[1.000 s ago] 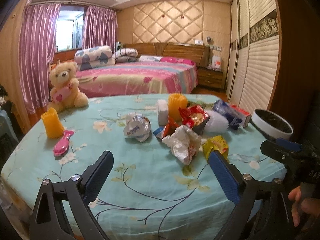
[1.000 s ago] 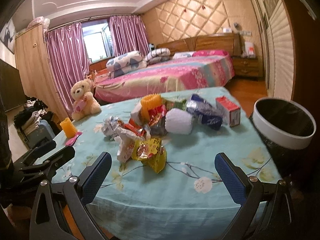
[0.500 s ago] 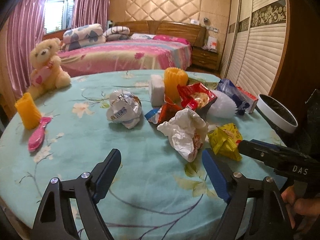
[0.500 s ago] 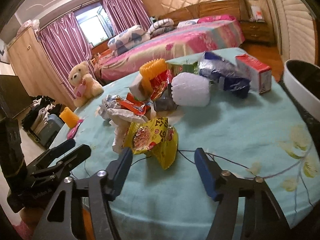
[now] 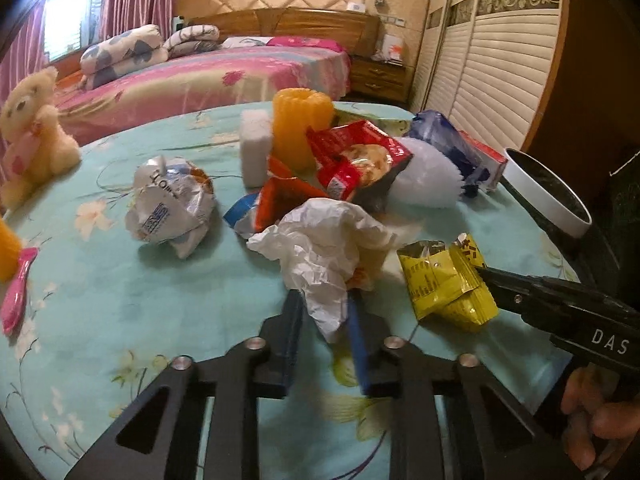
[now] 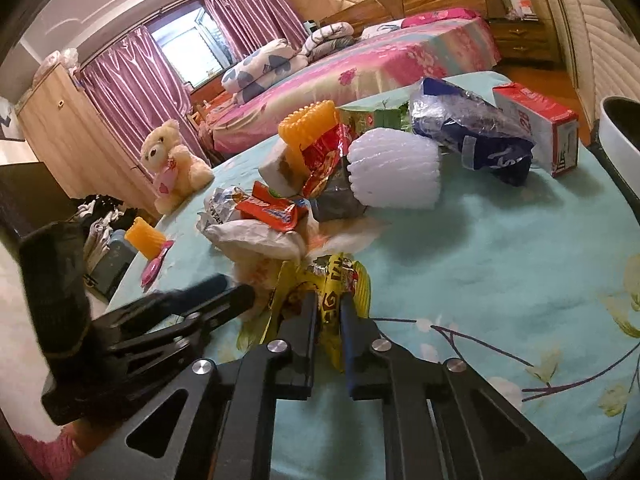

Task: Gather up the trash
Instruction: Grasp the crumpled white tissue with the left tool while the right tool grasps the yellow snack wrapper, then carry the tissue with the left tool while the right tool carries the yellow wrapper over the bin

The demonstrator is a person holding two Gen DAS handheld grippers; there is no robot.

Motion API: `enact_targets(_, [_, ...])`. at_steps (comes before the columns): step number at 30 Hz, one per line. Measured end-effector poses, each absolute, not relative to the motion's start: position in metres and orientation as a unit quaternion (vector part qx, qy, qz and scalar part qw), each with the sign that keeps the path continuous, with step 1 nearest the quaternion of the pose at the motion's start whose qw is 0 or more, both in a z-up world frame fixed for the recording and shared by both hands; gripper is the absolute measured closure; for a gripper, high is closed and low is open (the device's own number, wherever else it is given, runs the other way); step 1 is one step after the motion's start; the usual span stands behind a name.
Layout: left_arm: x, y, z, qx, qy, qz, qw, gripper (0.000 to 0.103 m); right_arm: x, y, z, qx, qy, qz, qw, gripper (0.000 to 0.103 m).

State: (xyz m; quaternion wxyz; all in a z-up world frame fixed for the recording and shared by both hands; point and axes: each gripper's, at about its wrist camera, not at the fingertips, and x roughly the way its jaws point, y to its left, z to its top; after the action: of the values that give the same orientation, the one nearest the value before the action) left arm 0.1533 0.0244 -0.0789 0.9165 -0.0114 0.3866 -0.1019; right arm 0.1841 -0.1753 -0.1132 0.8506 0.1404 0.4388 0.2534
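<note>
Left claw: our left claw (image 5: 324, 308) is closing its jaws on the lower tail of the white paper wad (image 5: 324, 240); the blue pads press the paper from both sides.
Right claw: our right claw (image 6: 329, 308) is closing its jaws on the yellow wrapper (image 6: 340, 280), with the wrapper pinched between the fingers.
White wad: we see it crumpled on the counter (image 5: 120, 300), near the front of the trash pile, just left of the yellow wrapper (image 5: 448, 280).
Yellow wrapper: it lies at the near edge of the pile, its far side touching the paper.
Rest of the pile: behind we see a red snack bag (image 5: 356, 160), an orange wrapper (image 6: 272, 210), a crumpled silver-white pack (image 5: 168, 208), a white foam net (image 6: 394, 172), a blue bag (image 6: 472, 136) and a red-and-white carton (image 6: 540, 124).
Bin: a white-rimmed bin (image 5: 548, 196) stands beside the counter's right edge.
Others: a teddy (image 6: 172, 164) sits on the far left of the counter; a pink brush (image 5: 16, 292) lies near the left edge.
Hand: we see fingers (image 5: 596, 424) on the right claw's grip.
</note>
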Motion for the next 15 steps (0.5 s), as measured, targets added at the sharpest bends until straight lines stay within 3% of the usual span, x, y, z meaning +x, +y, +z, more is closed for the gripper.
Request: enact_targets(15, [0.129, -0.009, -0.056, -0.01, 0.358, -0.151, 0.922, 0.091, 0.174, -0.233, -0.093, 0.173, 0.404, 0.205, 0.874, 0.097])
